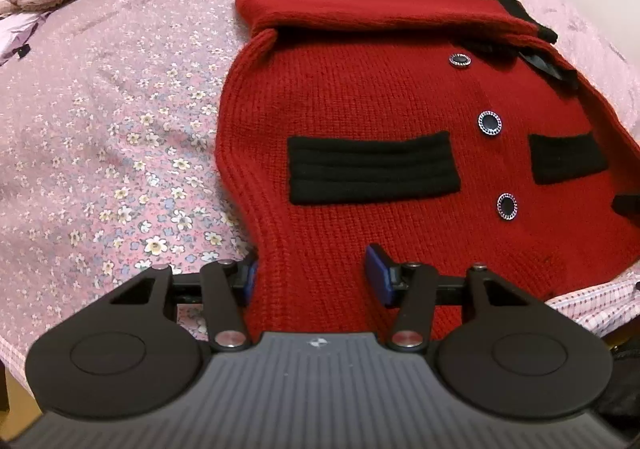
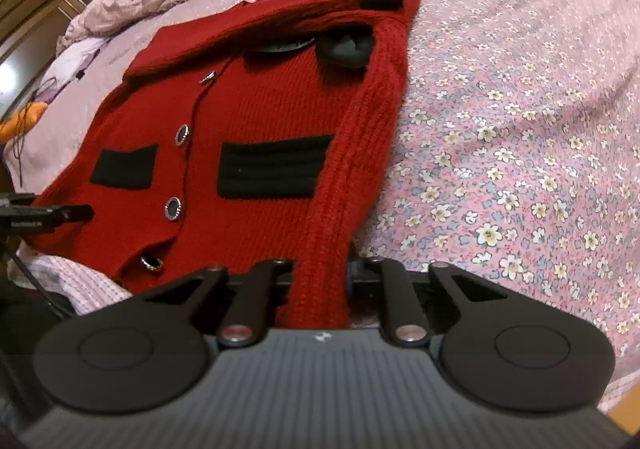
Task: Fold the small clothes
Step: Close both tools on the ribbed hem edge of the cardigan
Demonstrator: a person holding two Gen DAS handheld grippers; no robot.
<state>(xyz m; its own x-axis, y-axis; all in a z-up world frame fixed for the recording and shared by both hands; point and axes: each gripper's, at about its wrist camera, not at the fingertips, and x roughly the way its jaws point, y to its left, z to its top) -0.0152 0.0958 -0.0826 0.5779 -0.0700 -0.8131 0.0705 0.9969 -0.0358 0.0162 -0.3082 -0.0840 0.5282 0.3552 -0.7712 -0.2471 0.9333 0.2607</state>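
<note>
L view blue pads (image 1: 376, 273), R view cardigan (image 2: 256, 169) collar

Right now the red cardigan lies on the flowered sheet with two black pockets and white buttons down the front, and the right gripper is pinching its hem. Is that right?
Not quite: the buttons are dark with sparkly silver rims, not white, as the left wrist view shows. The rest holds: the red cardigan lies on the flowered sheet, has two black pockets, and the right gripper pinches its hem.
</note>
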